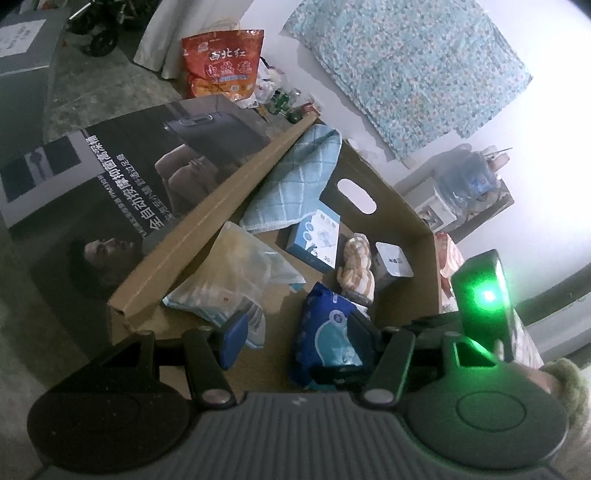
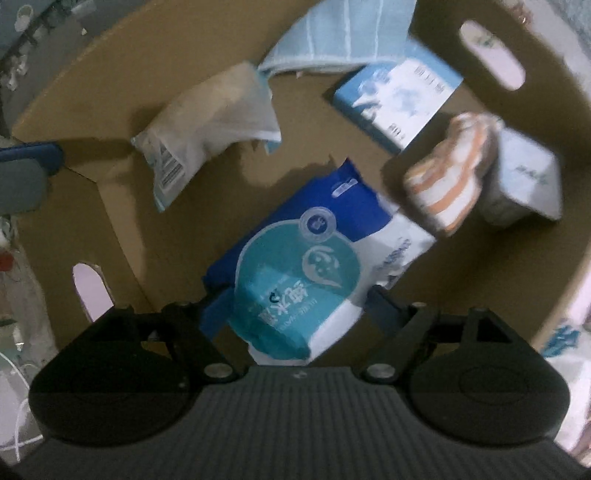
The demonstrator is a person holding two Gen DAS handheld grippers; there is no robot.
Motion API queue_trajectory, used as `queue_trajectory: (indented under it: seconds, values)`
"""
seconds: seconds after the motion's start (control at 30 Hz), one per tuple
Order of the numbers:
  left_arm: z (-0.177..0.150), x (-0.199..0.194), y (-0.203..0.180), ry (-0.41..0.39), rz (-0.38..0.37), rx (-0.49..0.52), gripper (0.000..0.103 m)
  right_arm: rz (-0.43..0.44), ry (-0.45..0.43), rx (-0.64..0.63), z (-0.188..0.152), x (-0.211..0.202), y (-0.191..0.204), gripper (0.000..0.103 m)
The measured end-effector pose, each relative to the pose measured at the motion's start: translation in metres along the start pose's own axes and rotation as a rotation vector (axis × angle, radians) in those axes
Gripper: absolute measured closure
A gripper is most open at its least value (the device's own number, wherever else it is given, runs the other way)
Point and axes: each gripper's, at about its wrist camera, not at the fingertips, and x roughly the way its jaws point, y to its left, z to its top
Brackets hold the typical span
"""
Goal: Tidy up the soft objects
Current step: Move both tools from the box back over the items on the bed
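Note:
An open cardboard box (image 1: 388, 206) (image 2: 122, 221) holds a blue-and-white wipes pack (image 1: 325, 332) (image 2: 306, 251), a light blue checked towel (image 1: 299, 177) (image 2: 351, 33), a clear plastic bag (image 1: 236, 273) (image 2: 207, 125) and an orange-striped cloth roll (image 1: 356, 266) (image 2: 450, 170). My right gripper (image 2: 299, 310) points down into the box, jaws wide, with the wipes pack lying between and below its fingers. My left gripper (image 1: 295, 334) hovers open at the box's near edge, its right finger beside the wipes pack, gripping nothing.
A blue carton (image 1: 317, 240) (image 2: 399, 99) and a small white carton (image 1: 393, 264) (image 2: 524, 184) also lie in the box. A large printed carton (image 1: 110, 177) stands to the left, a red snack bag (image 1: 221, 62) behind it. A floral quilt (image 1: 406, 66) lies beyond.

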Motion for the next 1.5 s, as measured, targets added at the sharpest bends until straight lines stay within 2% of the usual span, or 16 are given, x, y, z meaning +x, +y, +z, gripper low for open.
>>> queue_trajectory:
  seconds: [0.33,0.5,0.63,0.77,0.9,1.1,1.3,1.5]
  values:
    - [0.004,-0.002,0.004,-0.008,0.026,-0.008,0.042,0.139,-0.197,0.162,0.012,0.003,0.001,0.022]
    - [0.004,-0.003,0.003,-0.005,0.041,-0.009,0.040,0.175,-0.243,0.174,0.014,0.004,0.005,0.021]
    - [0.003,-0.002,-0.003,-0.001,0.050,0.003,0.036,0.209,-0.277,0.214,0.004,-0.016,-0.009,0.019]
    - [0.001,0.000,-0.017,-0.001,0.055,0.031,0.032,0.232,-0.381,0.267,-0.022,-0.055,-0.039,0.016]
    - [-0.001,0.003,-0.038,0.003,0.061,0.078,0.029,0.273,-0.506,0.335,-0.071,-0.095,-0.075,0.014]
    - [-0.009,0.015,-0.084,0.026,0.052,0.189,0.021,0.310,-0.680,0.495,-0.174,-0.131,-0.128,0.011]
    - [-0.022,0.045,-0.154,0.093,0.026,0.351,0.017,0.308,-0.772,0.711,-0.288,-0.109,-0.153,0.009]
    - [-0.036,0.081,-0.243,0.155,0.001,0.546,0.016,0.198,-0.849,0.888,-0.368,-0.095,-0.179,0.009]
